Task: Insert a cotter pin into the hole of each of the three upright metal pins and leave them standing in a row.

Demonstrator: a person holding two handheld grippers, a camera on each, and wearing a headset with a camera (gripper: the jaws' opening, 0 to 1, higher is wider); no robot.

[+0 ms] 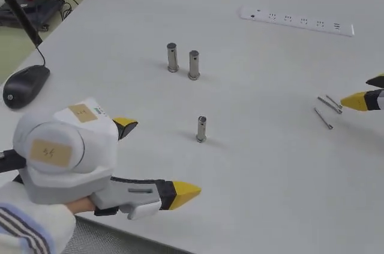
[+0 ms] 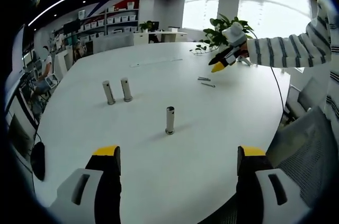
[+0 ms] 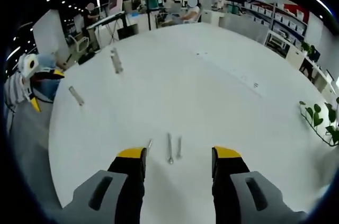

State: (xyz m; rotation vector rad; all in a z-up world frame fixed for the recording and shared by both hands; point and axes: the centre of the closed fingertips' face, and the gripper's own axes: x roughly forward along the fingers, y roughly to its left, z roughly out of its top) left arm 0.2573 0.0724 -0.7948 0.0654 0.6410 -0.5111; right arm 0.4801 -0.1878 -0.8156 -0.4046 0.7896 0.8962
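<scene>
The cotter pins are seen just ahead of the open right tool, laid along its jaws' direction.

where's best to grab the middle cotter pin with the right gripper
Pinch the middle cotter pin across its thin shank, coming straight down with the right gripper: it lies flat on the table, lengthwise ahead of the open jaws.

On my counter I see a pin pair standing far, a third pin nearer, cotter pins lying right, power strip beyond.
</scene>
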